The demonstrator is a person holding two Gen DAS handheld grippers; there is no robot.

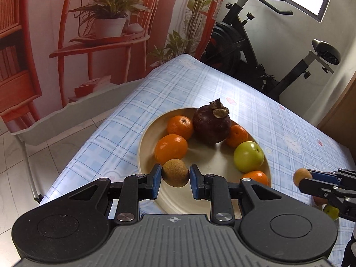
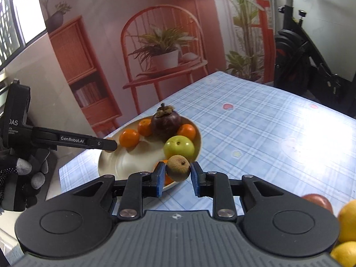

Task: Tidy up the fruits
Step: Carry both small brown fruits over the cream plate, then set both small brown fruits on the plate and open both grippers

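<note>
- Your left gripper (image 1: 175, 176) is clamped on a small round brown rough-skinned fruit (image 1: 175, 175), blue pads pressing its two sides; it hangs over the near rim of the shallow cream round plate (image 1: 142, 149), likely so it can go down into the bare near part.
- Your right gripper (image 2: 178, 173) pinches a second small brown round fruit (image 2: 178, 167) the same way, just off the plate's right rim, above the desk with the blue checked cloth (image 2: 255, 133).
- On the plate: a dark purple mangosteen (image 1: 211, 123) at the back, orange tangerines (image 1: 170, 149) along the left and right, and a green round apple-like fruit (image 1: 248, 156) on the right.
- The plate sits near the desk's left edge.
- Yellow lemons (image 2: 348, 220) and a red fruit (image 2: 318, 200) wait toward the desk's near right.
- Judgement: both hands carry in at once, so stagger the drops.
</note>
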